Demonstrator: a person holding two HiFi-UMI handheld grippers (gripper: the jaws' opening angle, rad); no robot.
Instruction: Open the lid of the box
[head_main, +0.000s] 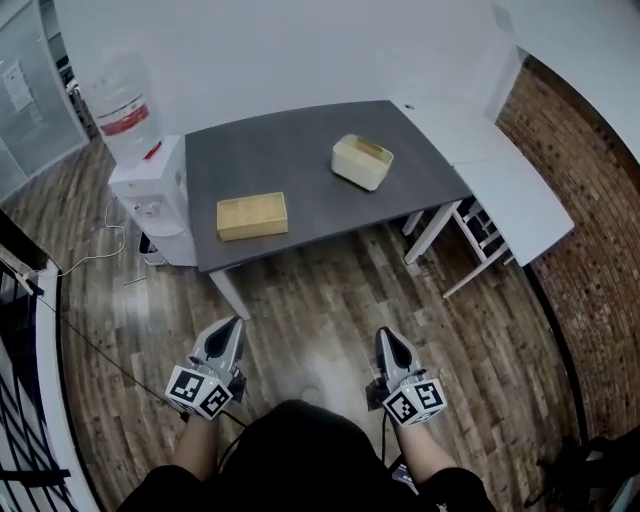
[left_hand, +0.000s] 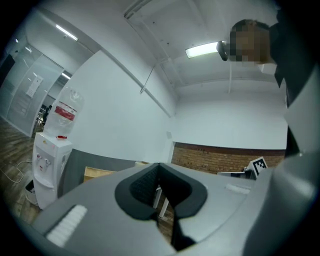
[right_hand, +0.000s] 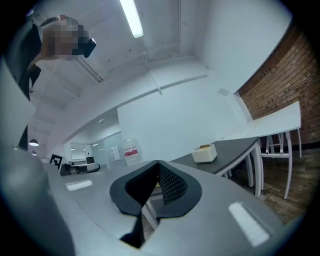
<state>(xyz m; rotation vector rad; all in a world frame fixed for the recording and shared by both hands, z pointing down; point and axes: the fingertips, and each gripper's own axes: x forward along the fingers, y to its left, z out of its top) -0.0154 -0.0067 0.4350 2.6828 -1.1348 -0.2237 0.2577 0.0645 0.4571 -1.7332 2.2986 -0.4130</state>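
Note:
A cream box (head_main: 362, 162) with a light wooden lid stands on the grey table (head_main: 300, 150), towards its right side; the right gripper view shows it small and far off (right_hand: 204, 153). A flat wooden box (head_main: 252, 216) lies near the table's front left, and its edge shows in the left gripper view (left_hand: 97, 173). My left gripper (head_main: 236, 323) and right gripper (head_main: 384, 333) hang low over the floor in front of the table, well short of both boxes. Both are shut with nothing between their jaws, as each gripper view shows (left_hand: 159, 165) (right_hand: 158, 164).
A white water dispenser (head_main: 150, 190) stands against the table's left end, with a cable on the floor beside it. A white table (head_main: 520, 190) and a chair frame (head_main: 480, 235) sit to the right, along a brick wall (head_main: 590, 290). Wooden floor (head_main: 330, 290) lies between me and the table.

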